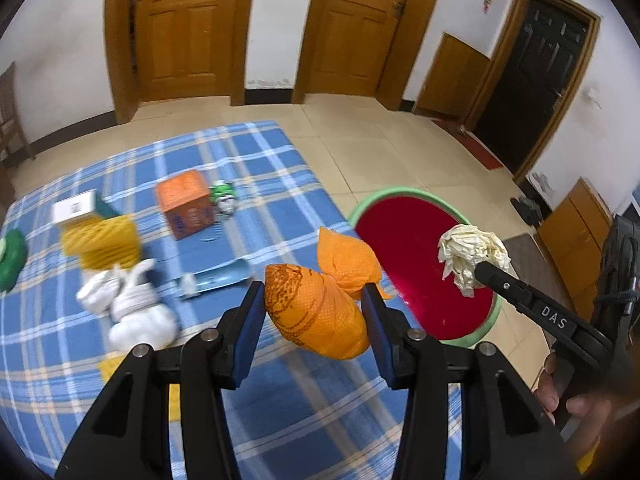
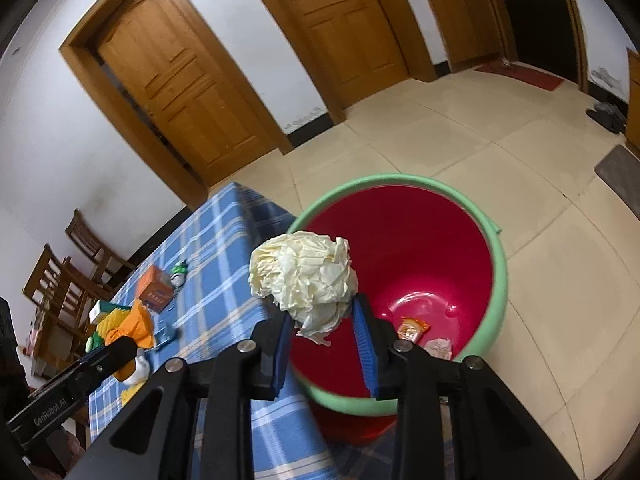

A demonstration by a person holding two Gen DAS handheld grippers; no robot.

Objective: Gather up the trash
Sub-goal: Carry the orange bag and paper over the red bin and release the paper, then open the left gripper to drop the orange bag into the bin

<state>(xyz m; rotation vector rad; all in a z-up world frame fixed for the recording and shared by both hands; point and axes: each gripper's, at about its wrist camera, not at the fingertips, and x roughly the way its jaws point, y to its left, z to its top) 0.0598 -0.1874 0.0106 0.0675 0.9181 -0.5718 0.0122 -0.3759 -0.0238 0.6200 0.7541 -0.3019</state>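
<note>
My left gripper (image 1: 314, 300) is shut on an orange plastic bag (image 1: 320, 308) and holds it above the blue plaid tablecloth (image 1: 260, 412), near the table's right edge. My right gripper (image 2: 322, 312) is shut on a crumpled cream paper wad (image 2: 304, 276) and holds it over the near rim of the red bucket with a green rim (image 2: 498, 280). The wad (image 1: 472, 256) and bucket (image 1: 490, 320) also show in the left wrist view. A small orange packet (image 2: 412, 328) and a pale wrapper (image 2: 438, 348) lie at the bucket's bottom. The orange bag (image 2: 138, 324) shows at left in the right wrist view.
On the table lie an orange box (image 1: 186, 204), a yellow item with a white-green box (image 1: 96, 232), white crumpled tissues (image 1: 132, 304), a light blue wrapper (image 1: 218, 278), a green-white wrapper (image 1: 224, 196) and a green object (image 1: 12, 256). Wooden chairs (image 2: 68, 280) stand beyond the table. Tiled floor surrounds the bucket.
</note>
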